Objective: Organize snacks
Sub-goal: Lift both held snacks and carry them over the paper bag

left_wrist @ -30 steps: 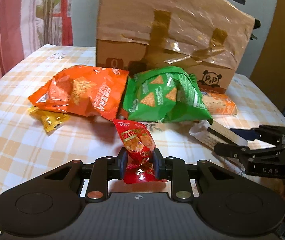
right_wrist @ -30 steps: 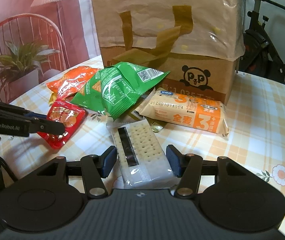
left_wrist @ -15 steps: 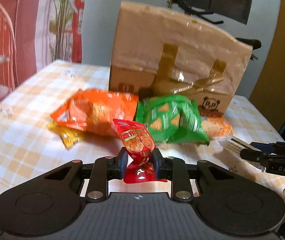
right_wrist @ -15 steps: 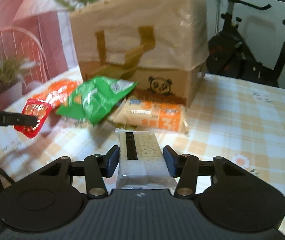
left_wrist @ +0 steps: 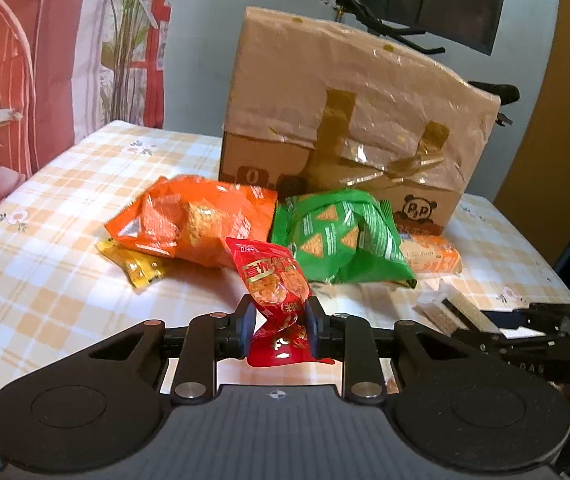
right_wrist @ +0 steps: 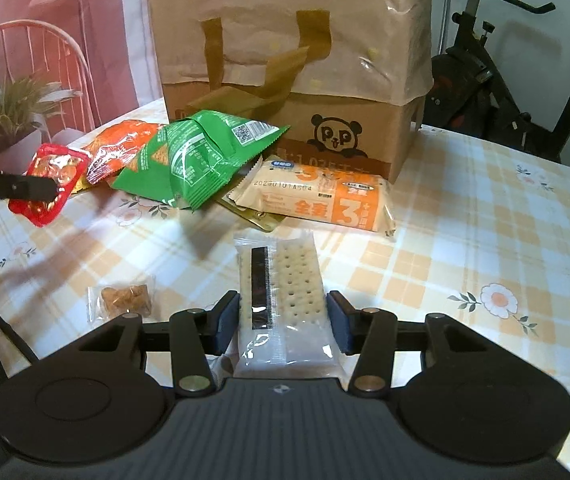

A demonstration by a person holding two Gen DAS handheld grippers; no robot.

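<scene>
My left gripper (left_wrist: 279,322) is shut on a small red snack packet (left_wrist: 275,284) and holds it above the checked table; the packet (right_wrist: 51,178) also shows at the left of the right wrist view. My right gripper (right_wrist: 283,322) is shut on a clear pack of white crackers (right_wrist: 281,280), lifted off the table; the pack (left_wrist: 451,310) shows at the right of the left wrist view. Behind lie an orange chip bag (left_wrist: 197,220), a green chip bag (left_wrist: 341,236), an orange-and-white cracker pack (right_wrist: 317,198) and a small yellow packet (left_wrist: 135,264).
A tall cardboard box (right_wrist: 297,64) covered with a paper bag stands behind the snacks. A small clear packet of brown bits (right_wrist: 125,298) lies on the table near my right gripper. A red chair (right_wrist: 33,60) and an exercise bike (right_wrist: 497,80) stand beyond the table edges.
Both grippers have lifted and pulled back from the pile with their packs held. The cracker pack came off the table, and the small brown packet has come into view.
</scene>
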